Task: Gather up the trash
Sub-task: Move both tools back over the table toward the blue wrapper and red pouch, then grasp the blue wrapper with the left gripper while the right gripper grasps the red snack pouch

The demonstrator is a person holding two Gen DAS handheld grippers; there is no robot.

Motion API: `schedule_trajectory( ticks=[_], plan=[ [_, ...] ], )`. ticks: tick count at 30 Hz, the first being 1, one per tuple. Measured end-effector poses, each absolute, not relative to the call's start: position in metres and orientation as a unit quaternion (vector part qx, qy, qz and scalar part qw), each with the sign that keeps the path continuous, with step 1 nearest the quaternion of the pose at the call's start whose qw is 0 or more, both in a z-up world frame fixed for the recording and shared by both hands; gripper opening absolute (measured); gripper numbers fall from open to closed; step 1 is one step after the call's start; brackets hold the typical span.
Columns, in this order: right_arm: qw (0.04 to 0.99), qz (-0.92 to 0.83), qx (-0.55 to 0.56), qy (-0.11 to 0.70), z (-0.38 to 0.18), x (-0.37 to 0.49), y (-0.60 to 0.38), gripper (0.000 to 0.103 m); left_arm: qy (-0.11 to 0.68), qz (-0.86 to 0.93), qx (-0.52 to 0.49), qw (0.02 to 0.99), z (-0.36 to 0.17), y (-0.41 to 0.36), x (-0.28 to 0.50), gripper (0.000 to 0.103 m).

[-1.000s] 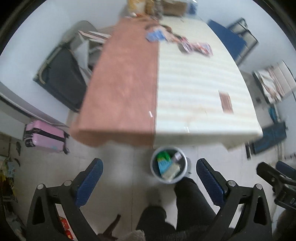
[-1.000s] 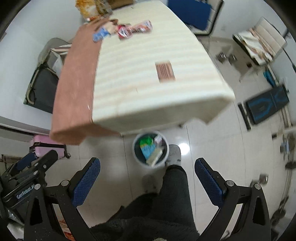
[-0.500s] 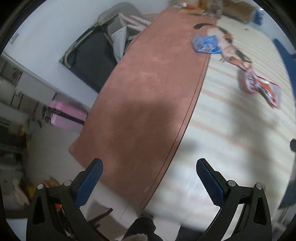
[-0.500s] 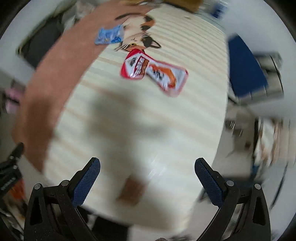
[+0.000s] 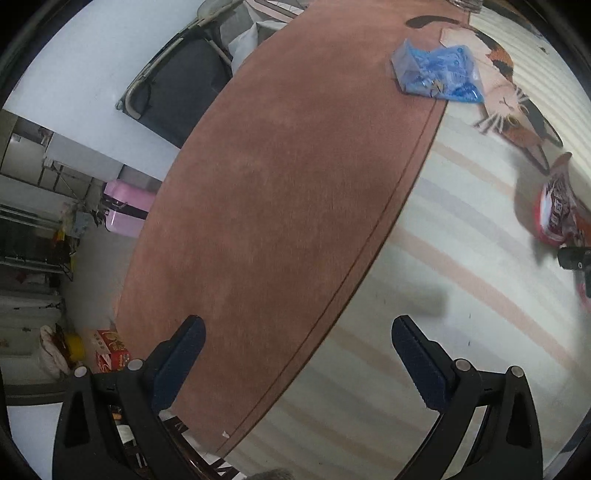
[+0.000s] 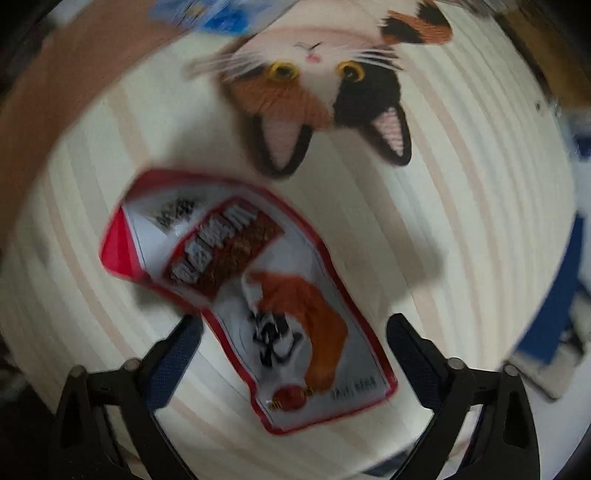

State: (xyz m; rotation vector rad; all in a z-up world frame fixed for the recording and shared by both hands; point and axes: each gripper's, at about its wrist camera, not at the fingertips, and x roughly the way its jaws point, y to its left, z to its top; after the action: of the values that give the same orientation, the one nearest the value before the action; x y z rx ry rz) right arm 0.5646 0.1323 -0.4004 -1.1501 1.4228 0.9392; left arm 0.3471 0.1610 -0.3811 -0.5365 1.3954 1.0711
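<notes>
Two hand-held grippers hovered over a table covered by a cloth, each seen from its own wrist camera.

In the right wrist view, the right gripper hung with its two blue-padded fingers spread wide apart and nothing clamped between them. Between the fingers, on the cloth, lay a red and silver snack wrapper, flat and slightly crumpled, with an orange picture and dark lettering on it. Its lower end reached in between the two fingers, and its left edge sat close to the left finger; the blur made it impossible to tell whether they touched. Beyond the wrapper, a calico cat face was printed on the cream striped cloth. A blue wrapper showed, blurred, at the top edge of this view.

In the left wrist view, the left gripper also held its fingers wide apart, with nothing between them. It hovered above the seam where a brown section of cloth met the striped section. The blue wrapper lay far ahead, across that seam, touching the printed cat. The red wrapper showed at the right edge, well apart from the left gripper, with a dark part of the right gripper just beside it.

Past the table's left edge stood a pink suitcase, a dark folding chair and a red box on the floor.
</notes>
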Motion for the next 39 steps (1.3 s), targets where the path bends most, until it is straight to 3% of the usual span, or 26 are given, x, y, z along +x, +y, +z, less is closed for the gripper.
schedule_trajectory(
  ticks=[3, 6, 9, 14, 20, 22, 24, 25, 27, 28, 29, 30, 39],
  plan=[
    [0.568, 0.361, -0.411, 0.615, -0.389, 0.585, 0.126, 0.066, 0.601, 0.465, -0.249, 0.600, -0.384, 0.172, 0.352, 0.103],
    [0.619, 0.314, -0.343, 0.633, -0.382, 0.610, 0.114, 0.057, 0.601, 0.460, -0.259, 0.600, -0.387, 0.180, 0.363, 0.103],
    [0.676, 0.256, -0.308, 0.618, -0.378, 0.641, 0.099, 0.058, 0.598, 0.449, -0.262, 0.609, -0.385, 0.192, 0.378, 0.103],
    [0.681, 0.223, -0.236, 0.656, -0.382, 0.685, 0.078, 0.063, 0.559, 0.430, -0.308, 0.639, -0.374, 0.244, 0.405, 0.103],
    [0.663, 0.244, -0.198, 0.679, -0.385, 0.698, 0.073, 0.084, 0.526, 0.399, -0.344, 0.667, -0.379, 0.298, 0.447, 0.102],
    [0.666, 0.244, -0.211, 0.672, -0.388, 0.704, 0.087, 0.088, 0.528, 0.389, -0.345, 0.672, -0.386, 0.306, 0.461, 0.096],
    [0.672, 0.242, -0.232, 0.660, -0.389, 0.697, 0.094, 0.088, 0.541, 0.378, -0.329, 0.676, -0.394, 0.304, 0.479, 0.067],
    [0.678, 0.241, -0.241, 0.651, -0.389, 0.693, 0.095, 0.088, 0.549, 0.371, -0.324, 0.676, -0.398, 0.303, 0.484, 0.059],
    [0.690, 0.241, -0.253, 0.633, -0.388, 0.685, 0.096, 0.080, 0.542, 0.362, -0.314, 0.690, -0.396, 0.297, 0.490, 0.033],
    [0.703, 0.249, -0.252, 0.617, -0.384, 0.683, 0.094, 0.073, 0.544, 0.358, -0.306, 0.694, -0.394, 0.293, 0.492, 0.028],
    [0.708, 0.257, -0.245, 0.610, -0.380, 0.681, 0.092, 0.054, 0.548, 0.355, -0.298, 0.696, -0.392, 0.287, 0.493, 0.024],
    [0.709, 0.257, -0.240, 0.611, -0.379, 0.678, 0.091, 0.049, 0.548, 0.352, -0.294, 0.699, -0.391, 0.283, 0.493, 0.020],
    [0.717, 0.264, -0.165, 0.623, -0.377, 0.683, 0.047, 0.045, 0.540, 0.337, -0.265, 0.724, -0.359, 0.206, 0.469, 0.014]
  ],
)
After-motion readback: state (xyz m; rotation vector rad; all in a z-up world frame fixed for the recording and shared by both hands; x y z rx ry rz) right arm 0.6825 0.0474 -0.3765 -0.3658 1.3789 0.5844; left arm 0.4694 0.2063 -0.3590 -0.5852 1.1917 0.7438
